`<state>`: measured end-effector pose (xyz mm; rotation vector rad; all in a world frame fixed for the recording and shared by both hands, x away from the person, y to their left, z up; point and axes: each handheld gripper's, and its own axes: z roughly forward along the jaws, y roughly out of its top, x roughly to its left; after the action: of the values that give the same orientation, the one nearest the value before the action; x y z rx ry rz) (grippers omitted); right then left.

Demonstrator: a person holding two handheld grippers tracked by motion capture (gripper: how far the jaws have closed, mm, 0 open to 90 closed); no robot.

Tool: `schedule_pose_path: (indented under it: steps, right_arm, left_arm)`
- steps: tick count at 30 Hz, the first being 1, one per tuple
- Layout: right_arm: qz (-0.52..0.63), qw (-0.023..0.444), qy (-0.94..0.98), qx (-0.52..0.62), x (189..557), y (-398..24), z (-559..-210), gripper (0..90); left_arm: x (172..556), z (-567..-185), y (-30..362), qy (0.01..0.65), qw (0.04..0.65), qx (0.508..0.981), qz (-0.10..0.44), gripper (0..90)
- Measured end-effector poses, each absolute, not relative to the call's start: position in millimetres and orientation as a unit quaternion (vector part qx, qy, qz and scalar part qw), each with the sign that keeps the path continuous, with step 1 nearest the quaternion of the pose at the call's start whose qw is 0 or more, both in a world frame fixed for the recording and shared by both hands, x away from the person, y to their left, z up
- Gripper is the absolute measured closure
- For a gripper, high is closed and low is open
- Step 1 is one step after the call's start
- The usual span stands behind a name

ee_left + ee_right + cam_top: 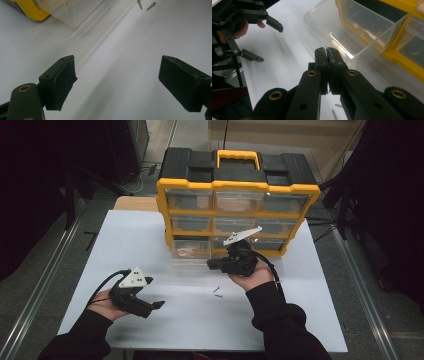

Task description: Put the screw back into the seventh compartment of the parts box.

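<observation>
A yellow and black drawer cabinet (pixel 237 185) stands at the back of the white table (pixel 165 325). Its bottom-left clear drawer (pixel 189 256) is pulled out towards me. My right gripper (pixel 210 264) hovers just right of that drawer and points left; in the right gripper view its jaws (pixel 327 51) are shut with nothing visible between the tips, close to the drawer's (pixel 352 32) front corner. My left gripper (pixel 154 293) rests near the table's front left, jaws wide open and empty (pixel 117 75). Two small screws (pixel 216 292) lie on the table between the hands.
The screws (pixel 145 5) lie beyond the left gripper's jaws, right of the drawer corner (pixel 72 12). The other clear drawers (pixel 235 202) sit closed in the cabinet. The open left gripper (pixel 270 43) shows far off in the right gripper view.
</observation>
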<state>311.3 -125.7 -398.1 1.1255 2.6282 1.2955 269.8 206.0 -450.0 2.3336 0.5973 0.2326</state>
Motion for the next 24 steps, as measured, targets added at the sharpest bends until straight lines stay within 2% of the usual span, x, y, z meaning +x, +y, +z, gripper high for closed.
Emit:
schedule_pose_path:
  steps: [24]
  right_arm:
    - [0.415, 0.018, 0.835, 0.361, 334.7, -113.7, -386.1, 89.5]
  left_arm:
    - [269.9, -451.6, 205.1, 0.23, 0.356, 0.902, 0.087, 14.1]
